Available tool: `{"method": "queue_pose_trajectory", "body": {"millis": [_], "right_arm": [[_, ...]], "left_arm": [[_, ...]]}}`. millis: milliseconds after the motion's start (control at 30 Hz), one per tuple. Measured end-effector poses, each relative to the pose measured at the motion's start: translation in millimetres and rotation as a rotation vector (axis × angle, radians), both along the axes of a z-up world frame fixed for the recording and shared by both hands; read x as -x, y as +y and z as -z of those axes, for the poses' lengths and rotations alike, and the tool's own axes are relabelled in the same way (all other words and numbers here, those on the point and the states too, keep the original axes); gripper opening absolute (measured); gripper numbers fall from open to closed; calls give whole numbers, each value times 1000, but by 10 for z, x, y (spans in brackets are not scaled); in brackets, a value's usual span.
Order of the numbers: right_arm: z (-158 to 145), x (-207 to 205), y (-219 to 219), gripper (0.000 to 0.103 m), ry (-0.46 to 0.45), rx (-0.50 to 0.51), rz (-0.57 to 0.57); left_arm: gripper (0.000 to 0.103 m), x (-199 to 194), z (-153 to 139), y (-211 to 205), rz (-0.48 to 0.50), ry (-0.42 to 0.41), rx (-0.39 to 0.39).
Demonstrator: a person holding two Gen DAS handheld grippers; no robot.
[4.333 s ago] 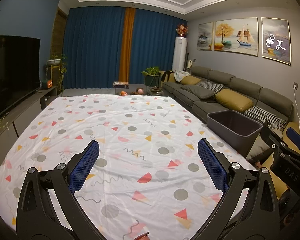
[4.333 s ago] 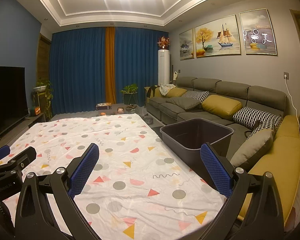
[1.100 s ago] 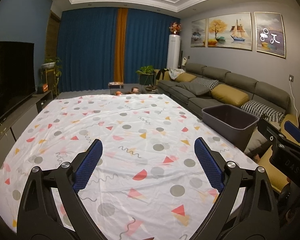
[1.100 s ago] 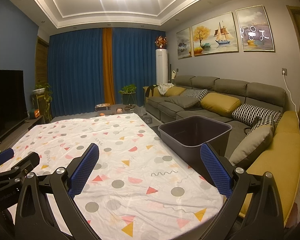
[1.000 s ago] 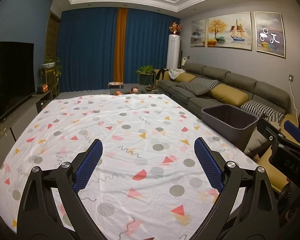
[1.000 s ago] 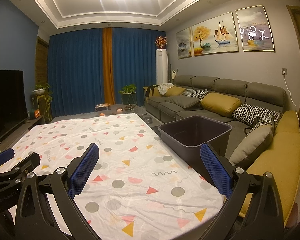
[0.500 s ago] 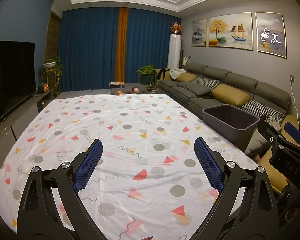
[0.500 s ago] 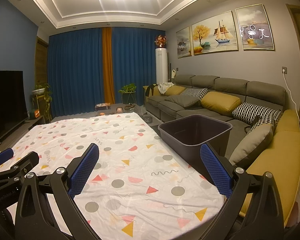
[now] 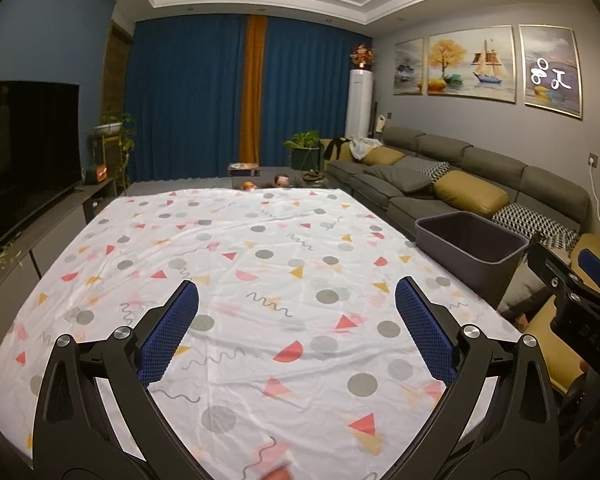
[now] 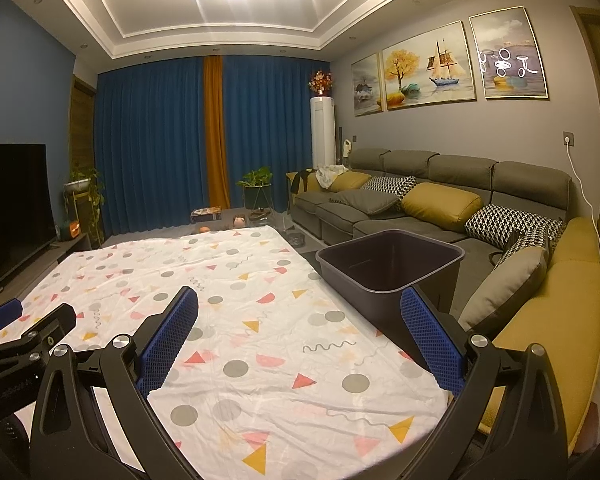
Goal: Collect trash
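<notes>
Half of the bin point(image 10: 388, 276) behind right jaws.

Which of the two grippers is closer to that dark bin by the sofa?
The right gripper: the dark bin sits just beyond its right finger. The left gripper hangs over the patterned cloth, with the bin farther off to its right.
</notes>
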State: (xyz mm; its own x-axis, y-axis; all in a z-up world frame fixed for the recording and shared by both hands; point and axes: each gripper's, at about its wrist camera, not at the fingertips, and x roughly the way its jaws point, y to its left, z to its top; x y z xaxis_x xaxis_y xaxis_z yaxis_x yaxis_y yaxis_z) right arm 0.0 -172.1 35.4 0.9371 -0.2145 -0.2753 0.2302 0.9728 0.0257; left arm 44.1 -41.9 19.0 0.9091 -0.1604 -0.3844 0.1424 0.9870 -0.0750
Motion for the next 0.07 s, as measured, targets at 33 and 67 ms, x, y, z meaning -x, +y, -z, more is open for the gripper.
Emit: {"method": "queue_pose_trajectory", "body": {"millis": [33,67], "right_arm": [[2,-2,4,97,0,0,0],[-1,-5,1,97,0,0,-1]], "left_arm": [[97,-7,4,7,-4,5,4],[97,-13,5,17,-9,9,6]]}}
